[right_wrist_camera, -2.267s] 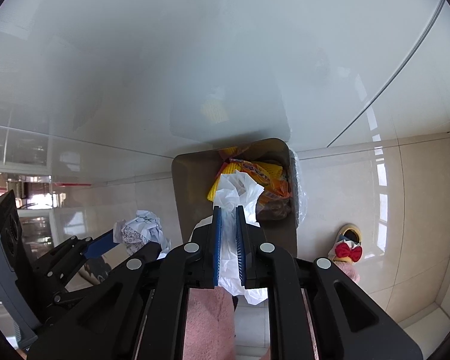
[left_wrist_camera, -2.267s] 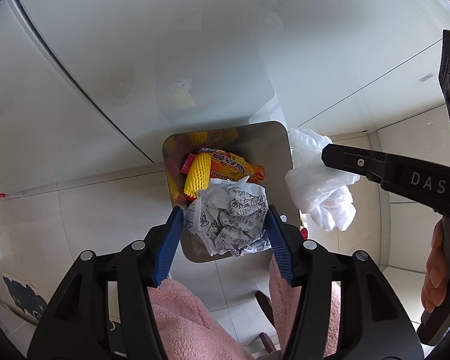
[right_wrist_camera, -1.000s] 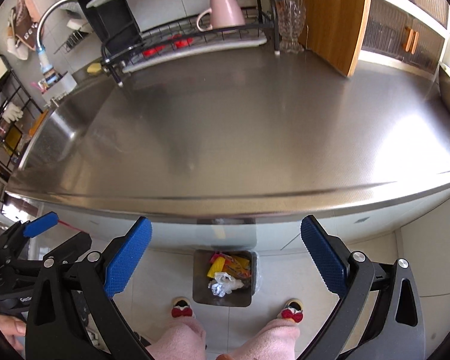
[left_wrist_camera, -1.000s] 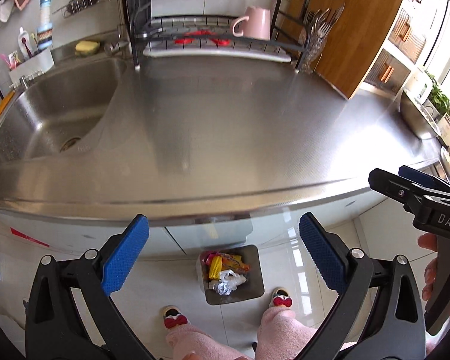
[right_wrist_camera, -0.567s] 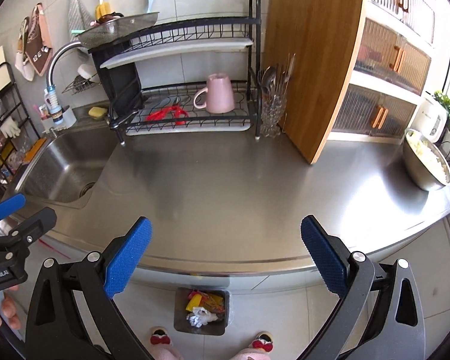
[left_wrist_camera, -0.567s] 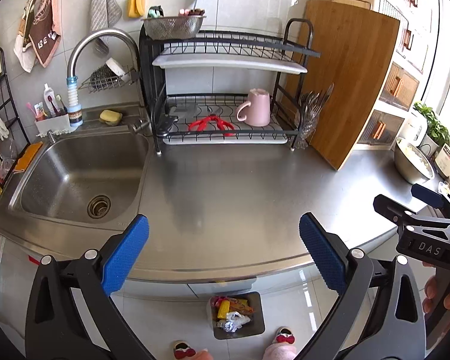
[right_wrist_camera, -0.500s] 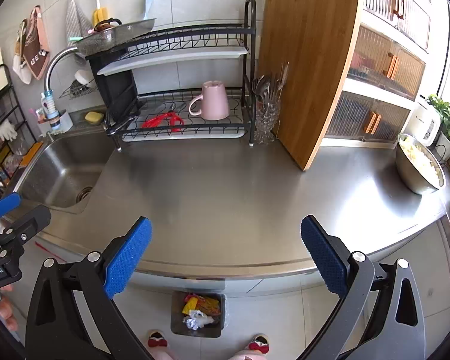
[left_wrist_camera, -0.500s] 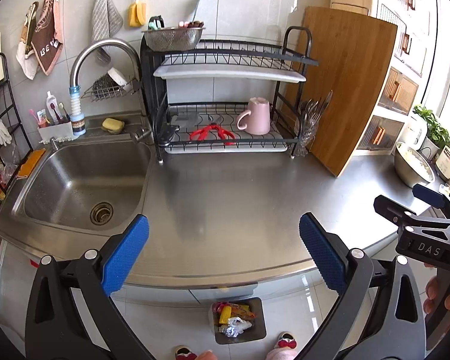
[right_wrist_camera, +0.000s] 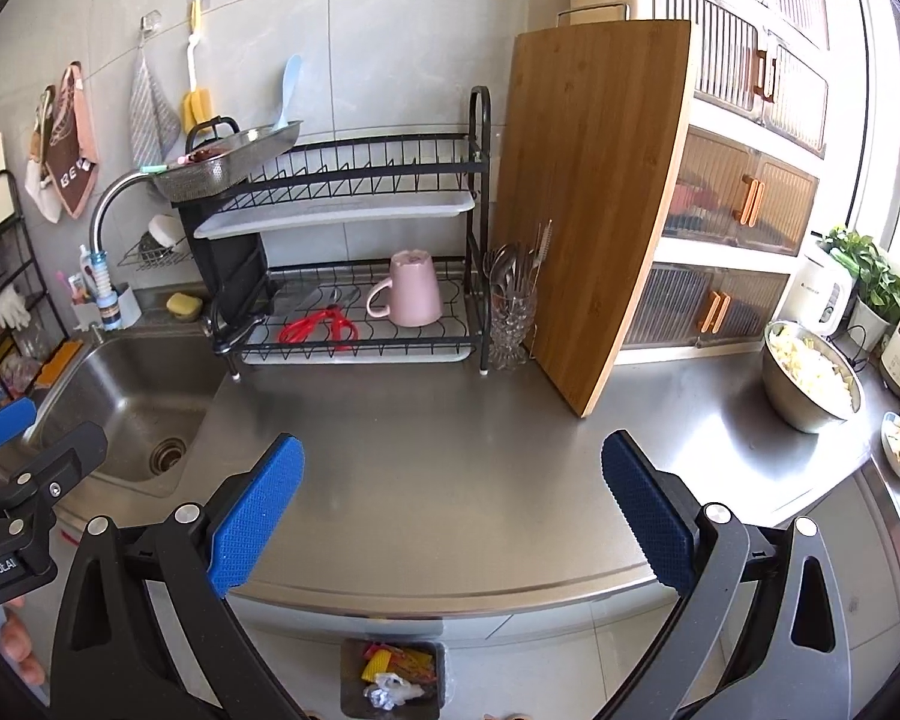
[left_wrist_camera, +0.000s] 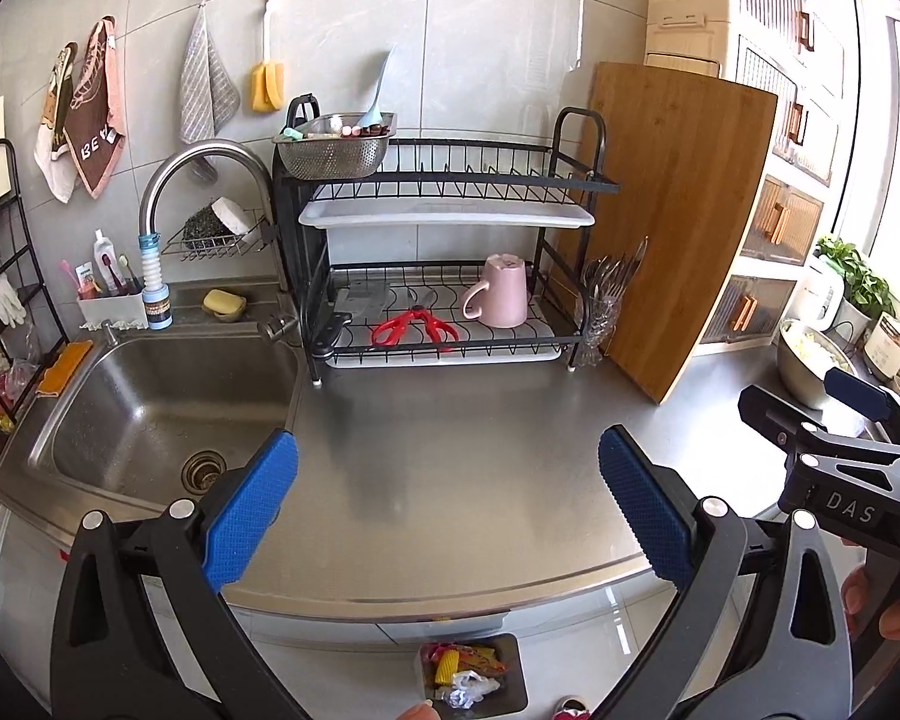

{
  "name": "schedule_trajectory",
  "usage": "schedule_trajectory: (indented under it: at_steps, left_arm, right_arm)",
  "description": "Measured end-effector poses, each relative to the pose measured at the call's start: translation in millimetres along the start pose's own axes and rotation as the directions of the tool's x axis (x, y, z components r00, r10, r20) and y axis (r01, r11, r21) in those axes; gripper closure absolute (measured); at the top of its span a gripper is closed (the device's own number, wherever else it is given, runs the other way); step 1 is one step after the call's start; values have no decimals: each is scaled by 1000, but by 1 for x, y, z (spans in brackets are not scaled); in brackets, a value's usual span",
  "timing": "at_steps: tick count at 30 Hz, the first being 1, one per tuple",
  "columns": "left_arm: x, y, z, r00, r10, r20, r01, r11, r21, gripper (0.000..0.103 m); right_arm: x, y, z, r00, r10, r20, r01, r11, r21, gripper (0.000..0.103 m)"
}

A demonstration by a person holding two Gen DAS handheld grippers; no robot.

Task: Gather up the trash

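Note:
A grey trash bin (left_wrist_camera: 510, 669) stands on the floor below the counter edge. It holds a yellow foam net, orange wrappers, crumpled paper and a white bag (left_wrist_camera: 468, 684). The bin also shows in the right wrist view (right_wrist_camera: 354, 684). My left gripper (left_wrist_camera: 447, 504) is open and empty, held high over the steel counter (left_wrist_camera: 450, 420). My right gripper (right_wrist_camera: 450, 498) is open and empty beside it. The right gripper also shows at the right edge of the left wrist view (left_wrist_camera: 834, 450), and the left gripper at the left edge of the right wrist view (right_wrist_camera: 24, 468).
A sink (left_wrist_camera: 150, 414) with a faucet lies at the left. A black dish rack (left_wrist_camera: 444, 276) holds a pink mug (left_wrist_camera: 501, 291) and red scissors. A wooden cutting board (left_wrist_camera: 684, 216) leans at the right. A steel bowl (right_wrist_camera: 810, 378) and small appliances stand far right.
Both grippers dropped their trash, the crumpled paper and the white bag, into the bin, opened wide, and rose from the bin to above the counter. The view has tilted up toward the wall.

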State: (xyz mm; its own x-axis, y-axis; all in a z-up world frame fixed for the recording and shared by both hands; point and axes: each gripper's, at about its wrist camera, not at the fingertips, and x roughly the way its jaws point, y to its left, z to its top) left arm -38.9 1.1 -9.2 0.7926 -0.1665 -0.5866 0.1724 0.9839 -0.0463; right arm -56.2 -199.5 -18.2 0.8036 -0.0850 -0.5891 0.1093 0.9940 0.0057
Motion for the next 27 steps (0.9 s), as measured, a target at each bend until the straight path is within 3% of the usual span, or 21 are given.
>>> schedule_trajectory:
  at_steps: [27]
  left_arm:
    - [7, 2, 11, 1000, -1, 6, 1, 1000, -4, 8]
  right_arm:
    - [9, 5, 11, 1000, 14, -8, -14, 1000, 4, 3]
